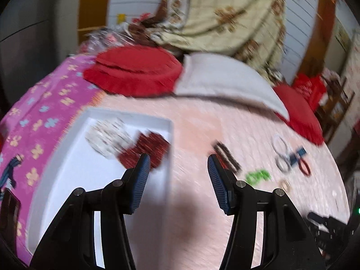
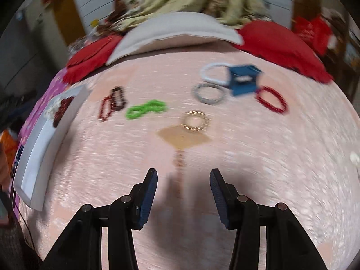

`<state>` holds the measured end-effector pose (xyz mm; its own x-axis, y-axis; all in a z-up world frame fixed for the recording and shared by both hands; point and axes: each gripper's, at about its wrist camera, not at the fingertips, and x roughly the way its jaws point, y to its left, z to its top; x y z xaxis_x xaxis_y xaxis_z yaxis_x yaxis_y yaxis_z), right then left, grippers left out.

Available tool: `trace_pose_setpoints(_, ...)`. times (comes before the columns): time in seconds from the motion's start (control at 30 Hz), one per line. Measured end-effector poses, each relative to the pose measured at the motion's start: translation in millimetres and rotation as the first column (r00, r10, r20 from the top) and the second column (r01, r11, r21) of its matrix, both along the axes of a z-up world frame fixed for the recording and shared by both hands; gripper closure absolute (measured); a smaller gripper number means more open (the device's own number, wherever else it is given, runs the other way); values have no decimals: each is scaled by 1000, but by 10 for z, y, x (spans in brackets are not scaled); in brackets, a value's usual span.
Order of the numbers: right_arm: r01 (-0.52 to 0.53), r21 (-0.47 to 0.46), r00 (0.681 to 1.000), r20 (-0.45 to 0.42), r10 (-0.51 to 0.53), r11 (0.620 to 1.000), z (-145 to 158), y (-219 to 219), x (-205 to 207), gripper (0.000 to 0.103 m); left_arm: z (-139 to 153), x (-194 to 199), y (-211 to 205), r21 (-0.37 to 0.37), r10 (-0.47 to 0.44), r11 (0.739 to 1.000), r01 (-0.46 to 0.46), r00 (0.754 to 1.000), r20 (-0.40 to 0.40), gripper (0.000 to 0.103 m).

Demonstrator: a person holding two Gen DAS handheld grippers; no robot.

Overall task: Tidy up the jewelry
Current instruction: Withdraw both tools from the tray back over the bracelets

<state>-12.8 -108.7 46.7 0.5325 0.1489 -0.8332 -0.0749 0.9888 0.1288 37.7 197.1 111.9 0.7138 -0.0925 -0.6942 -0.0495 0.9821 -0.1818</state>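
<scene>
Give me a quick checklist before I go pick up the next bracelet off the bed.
1. Right gripper empty, fingers apart: ok.
2. Left gripper empty, fingers apart: ok.
3. White tray has bare floor left beside the white and dark red pieces already in it: ok.
4. Green bracelet lies alone on the pink bedspread, apart from its neighbours: ok.
5. Grey bracelet clear of the blue box: not ok, they seem to touch.
6. Picture sharp enough to aim: not ok, both views are blurred.
</scene>
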Motion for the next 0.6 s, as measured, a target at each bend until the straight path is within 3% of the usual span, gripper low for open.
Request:
trace_pose_setpoints(0.17, 41, 58, 999, -1, -41, 997, -41, -328, -59, 57, -171, 23, -491, 84, -101, 991, 104, 994, -44, 50)
trace_pose_setpoints(0.3, 47, 89, 999, 8, -48, 995, -81, -469, -86, 57, -368, 289, -680, 51, -137, 988, 145, 981, -136, 50)
trace_pose_setpoints(0.6, 51, 178, 999, 0, -52, 983, -206, -619, 19, 57, -873, 928, -780, 51, -65, 995, 80, 966, -249, 53)
